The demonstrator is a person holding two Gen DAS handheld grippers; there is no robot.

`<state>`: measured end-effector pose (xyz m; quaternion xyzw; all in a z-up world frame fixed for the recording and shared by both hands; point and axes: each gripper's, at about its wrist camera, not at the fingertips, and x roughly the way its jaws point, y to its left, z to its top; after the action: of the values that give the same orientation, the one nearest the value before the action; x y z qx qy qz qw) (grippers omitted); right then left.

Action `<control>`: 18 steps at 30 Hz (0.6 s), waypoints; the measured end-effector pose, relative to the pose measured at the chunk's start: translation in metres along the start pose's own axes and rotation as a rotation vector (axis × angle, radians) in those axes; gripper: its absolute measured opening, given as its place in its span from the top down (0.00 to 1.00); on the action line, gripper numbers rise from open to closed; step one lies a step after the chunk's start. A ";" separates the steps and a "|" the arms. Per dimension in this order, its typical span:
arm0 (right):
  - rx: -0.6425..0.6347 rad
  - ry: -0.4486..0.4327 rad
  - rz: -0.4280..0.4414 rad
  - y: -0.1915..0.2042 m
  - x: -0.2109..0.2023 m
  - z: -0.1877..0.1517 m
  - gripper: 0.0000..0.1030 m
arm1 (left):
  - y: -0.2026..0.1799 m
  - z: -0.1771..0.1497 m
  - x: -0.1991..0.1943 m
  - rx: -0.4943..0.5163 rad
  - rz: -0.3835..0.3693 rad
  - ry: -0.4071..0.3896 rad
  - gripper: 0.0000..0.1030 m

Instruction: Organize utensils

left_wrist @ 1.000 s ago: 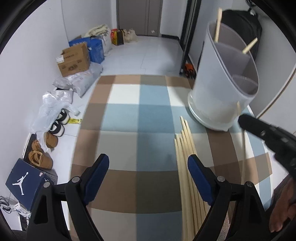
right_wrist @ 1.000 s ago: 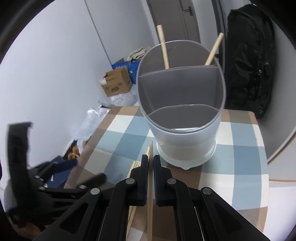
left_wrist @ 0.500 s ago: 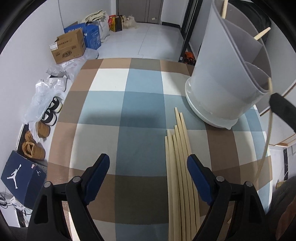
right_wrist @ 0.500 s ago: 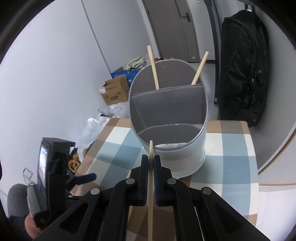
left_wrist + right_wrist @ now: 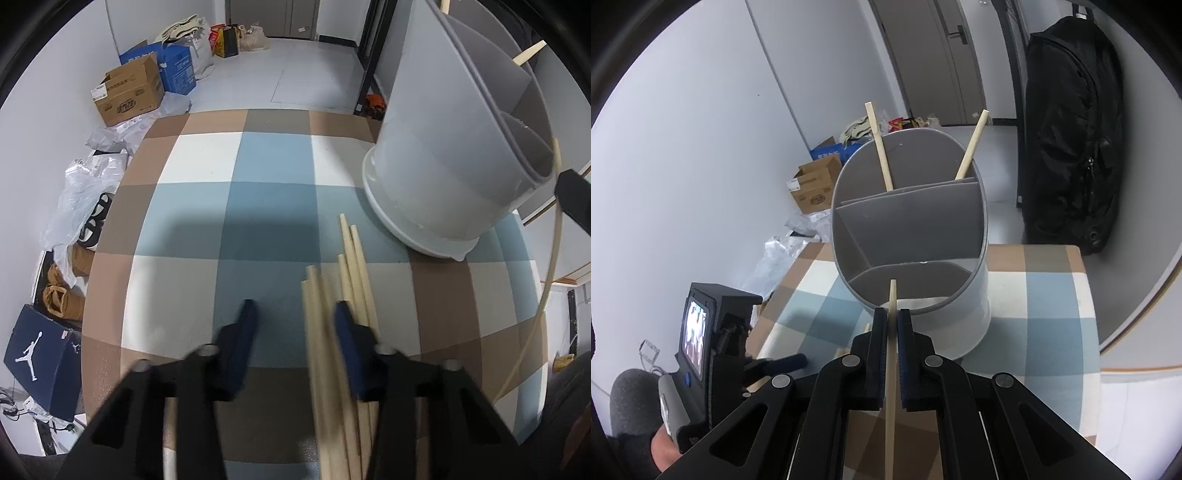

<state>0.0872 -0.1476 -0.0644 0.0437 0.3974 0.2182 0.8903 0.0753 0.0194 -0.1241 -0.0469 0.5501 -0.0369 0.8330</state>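
Note:
Several wooden chopsticks (image 5: 354, 266) lie in a bundle on the checked tablecloth, in front of the grey divided utensil holder (image 5: 443, 166). My left gripper (image 5: 293, 321) points down over the bundle's left side with its jaws closing. One or two sticks (image 5: 314, 295) lie between the blue pads, which do not press on them. My right gripper (image 5: 893, 321) is shut on a single chopstick (image 5: 892, 295), whose tip stands at the near rim of the holder (image 5: 912, 221). Two chopsticks (image 5: 881, 147) lean in the holder's far compartment.
The small table (image 5: 258, 166) ends close behind the holder. A black backpack (image 5: 1071, 147) stands behind it on the right. Cardboard boxes (image 5: 129, 92), plastic bags, shoes and a shoe box (image 5: 33, 347) lie on the floor at the left.
The left jaws have narrowed sharply around the leftmost sticks of the bundle. The right gripper has risen a little with its chopstick, bringing the tip to the holder's near rim.

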 end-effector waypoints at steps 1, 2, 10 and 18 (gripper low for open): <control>-0.001 -0.002 -0.001 0.000 0.000 0.000 0.96 | 0.000 0.000 0.000 -0.006 -0.024 0.004 0.81; 0.000 -0.004 -0.002 -0.001 -0.001 0.000 0.96 | 0.001 0.001 0.000 -0.008 -0.031 0.005 0.85; 0.016 -0.003 0.001 -0.006 0.002 0.001 0.96 | 0.000 -0.001 -0.006 -0.017 -0.052 -0.019 0.98; 0.012 -0.003 0.000 0.000 0.003 -0.002 0.96 | 0.012 -0.002 -0.007 -0.060 -0.032 -0.017 0.98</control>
<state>0.0875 -0.1464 -0.0685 0.0491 0.3972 0.2158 0.8906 0.0711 0.0321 -0.1196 -0.0808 0.5431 -0.0333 0.8351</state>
